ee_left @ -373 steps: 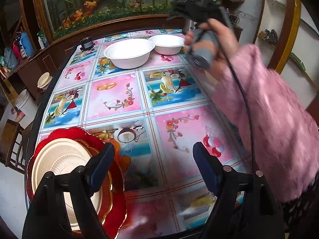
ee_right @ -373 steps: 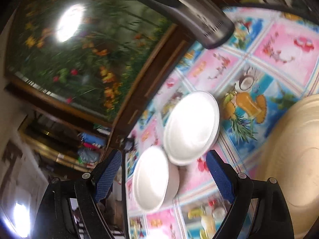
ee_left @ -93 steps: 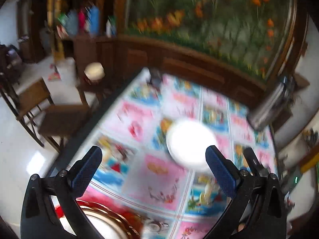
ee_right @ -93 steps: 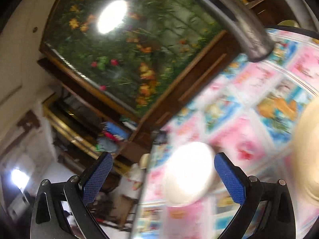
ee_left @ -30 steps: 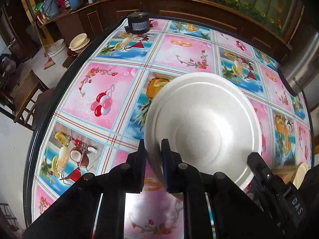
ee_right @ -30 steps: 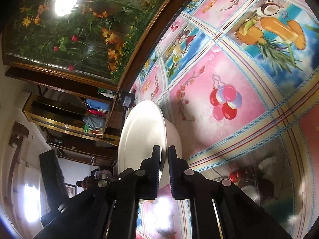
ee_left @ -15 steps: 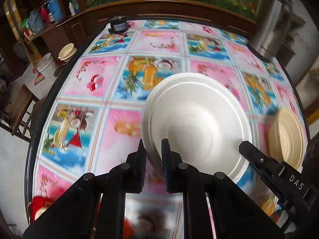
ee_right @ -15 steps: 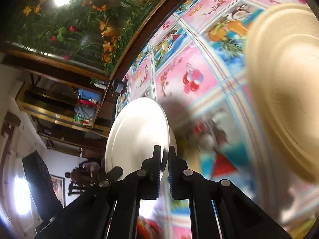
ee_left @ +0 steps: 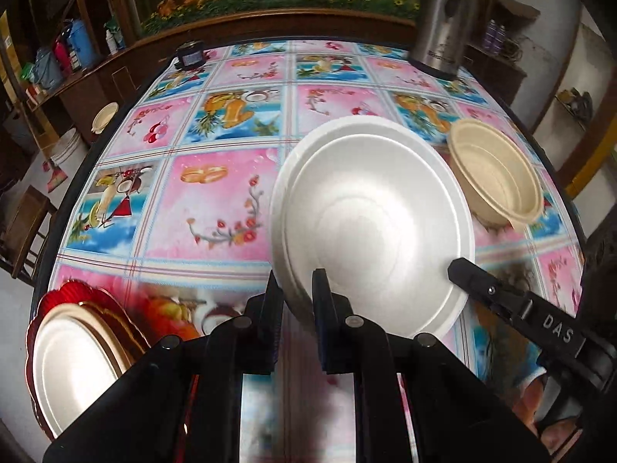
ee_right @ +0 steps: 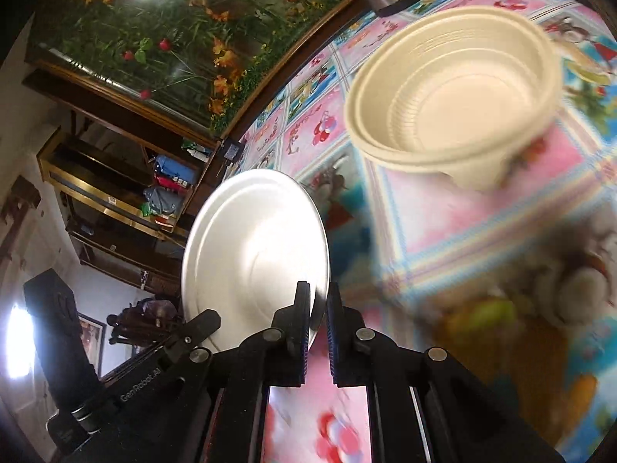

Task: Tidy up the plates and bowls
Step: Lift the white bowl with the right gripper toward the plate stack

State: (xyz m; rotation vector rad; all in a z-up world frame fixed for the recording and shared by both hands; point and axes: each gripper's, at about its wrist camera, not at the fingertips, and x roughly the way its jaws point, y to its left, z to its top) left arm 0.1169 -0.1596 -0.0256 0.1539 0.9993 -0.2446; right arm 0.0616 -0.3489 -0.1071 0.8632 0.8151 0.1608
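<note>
Both grippers pinch one white bowl above the counter (ee_left: 216,200).

The white bowl (ee_left: 370,227) sits beside the cream bowl (ee_left: 497,177); left gripper (ee_left: 297,305), lettered "GenRobot.AI", and right gripper (ee_right: 318,308), lettered "DAS", clamp opposite rims.

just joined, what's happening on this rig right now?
A person with two handheld grippers is sorting dishes. Both the left gripper and the right gripper are clamped on the rim of one white bowl, held above the patterned table. A cream bowl sits just beyond it. A plate stack sits at the table's near left edge.
</note>
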